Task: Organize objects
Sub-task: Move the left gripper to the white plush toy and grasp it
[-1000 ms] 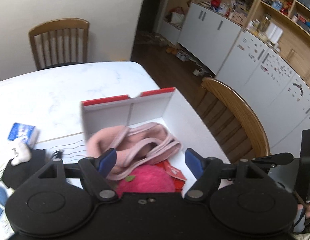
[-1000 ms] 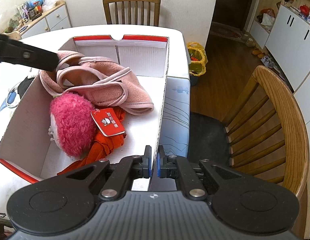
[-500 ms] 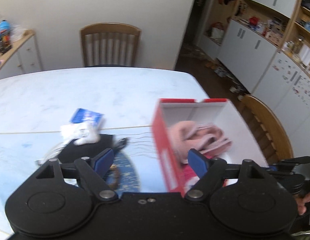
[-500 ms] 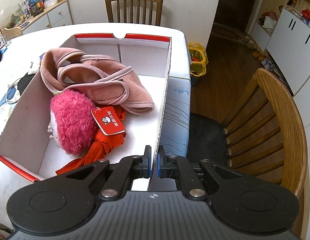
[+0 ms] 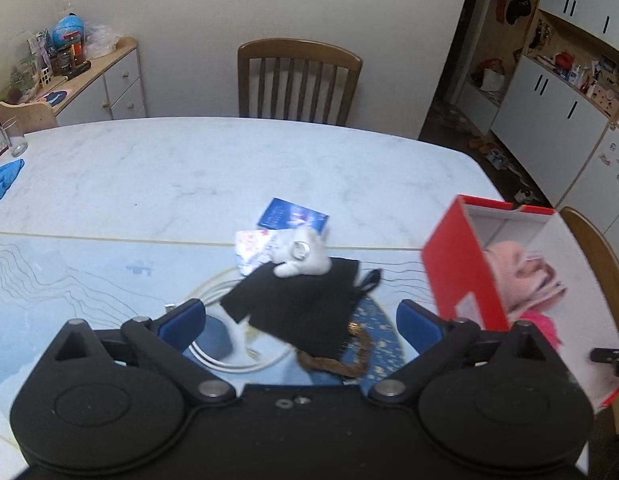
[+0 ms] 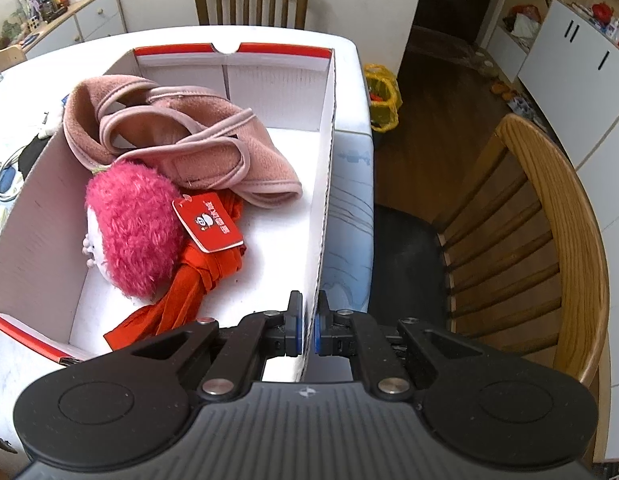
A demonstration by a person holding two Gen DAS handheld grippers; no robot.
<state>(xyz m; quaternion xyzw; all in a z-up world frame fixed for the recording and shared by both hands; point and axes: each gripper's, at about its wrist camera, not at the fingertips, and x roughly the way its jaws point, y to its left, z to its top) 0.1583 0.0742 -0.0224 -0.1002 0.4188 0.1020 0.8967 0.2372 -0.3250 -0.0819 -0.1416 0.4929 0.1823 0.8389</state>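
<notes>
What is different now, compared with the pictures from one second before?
The left claw left the box and swung over to the pile beside it; its jaws have just been opening and nothing is gripped, though the black cloth lies below them. The pink garment it hovered over earlier lies in the box. The right claw stays shut on the box wall; the pink plush is unmoved.

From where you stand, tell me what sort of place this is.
Most likely a home dining room. A large white marble-look table has wooden dining chairs around it, white storage cabinets with cluttered shelves line one wall, and a sideboard holds household odds and ends.
</notes>
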